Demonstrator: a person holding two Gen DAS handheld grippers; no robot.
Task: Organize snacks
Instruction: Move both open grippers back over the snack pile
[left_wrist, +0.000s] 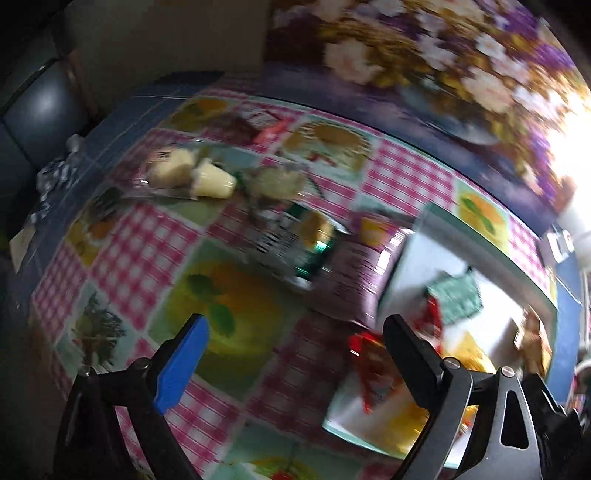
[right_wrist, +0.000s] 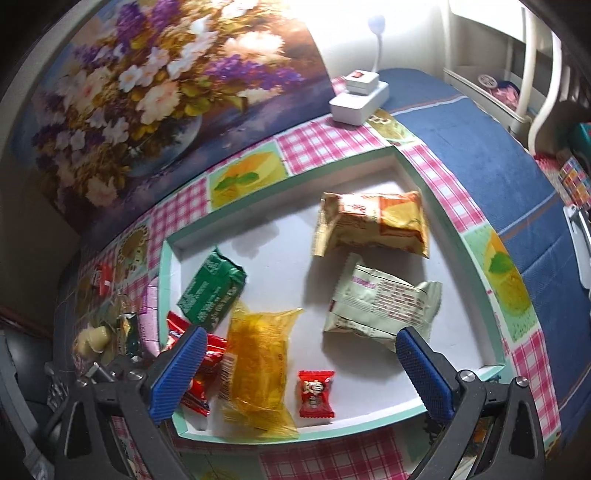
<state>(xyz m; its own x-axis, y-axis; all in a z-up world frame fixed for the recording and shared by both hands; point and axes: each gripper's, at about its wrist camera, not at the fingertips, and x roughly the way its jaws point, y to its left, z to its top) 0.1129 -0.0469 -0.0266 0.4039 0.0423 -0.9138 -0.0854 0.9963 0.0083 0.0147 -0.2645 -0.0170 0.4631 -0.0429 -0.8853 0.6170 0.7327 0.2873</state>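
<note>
A tray with a mint rim (right_wrist: 168, 280) holds a green packet (right_wrist: 210, 291), a yellow packet (right_wrist: 255, 365), a small red candy (right_wrist: 316, 393), a pale packet (right_wrist: 380, 302), an orange packet (right_wrist: 369, 225) and red packets (right_wrist: 212, 350). My right gripper (right_wrist: 302, 334) hangs open above them, holding nothing. The left wrist view is blurred. There my left gripper (left_wrist: 295, 321) stands open and empty over the checked tablecloth (left_wrist: 155, 236), just left of the tray (left_wrist: 424, 218). Beyond it lie yellow jelly cups (left_wrist: 192, 173), a green packet (left_wrist: 295, 243) and a purple packet (left_wrist: 354, 273).
A flower painting (right_wrist: 147, 92) leans behind the table. A white power strip with a lamp (right_wrist: 358, 96) sits at the back right, on the edge of a blue cloth (right_wrist: 480, 147). A red candy (right_wrist: 101, 278) lies left of the tray. White furniture (right_wrist: 517, 55) stands far right.
</note>
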